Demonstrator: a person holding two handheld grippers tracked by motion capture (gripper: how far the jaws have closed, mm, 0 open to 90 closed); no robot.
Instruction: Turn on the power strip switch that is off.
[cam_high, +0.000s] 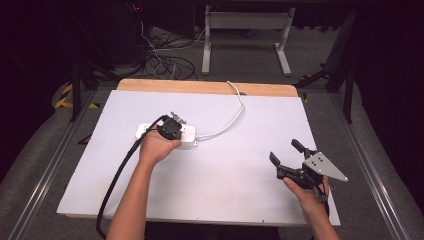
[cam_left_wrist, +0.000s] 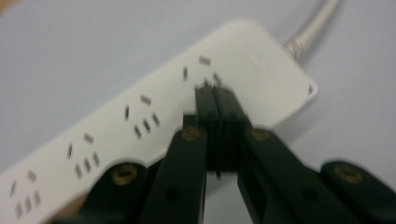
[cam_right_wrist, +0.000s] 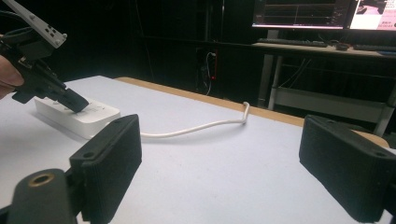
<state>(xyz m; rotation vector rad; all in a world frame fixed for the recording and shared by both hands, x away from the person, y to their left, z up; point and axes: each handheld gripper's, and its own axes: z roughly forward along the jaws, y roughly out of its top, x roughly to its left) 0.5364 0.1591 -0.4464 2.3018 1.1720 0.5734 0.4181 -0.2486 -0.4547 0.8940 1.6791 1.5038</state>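
White plastic marks the power strip, which lies on the pale table top left of centre, with much of its body in the high view hidden beneath the left gripper and the hand that holds it. In the left gripper view the strip is blurred and runs off the lower left edge, so its far end is cut off. Its long axis runs roughly across the table, the corded end pointing to the person's right, where the white cable curves away toward the back edge. The left gripper's jaws are pressed together, tips down on the strip's socket face; whether anything sits between them cannot be made out. The right gripper hovers well apart at the right, its jaws spread wide and holding nothing.
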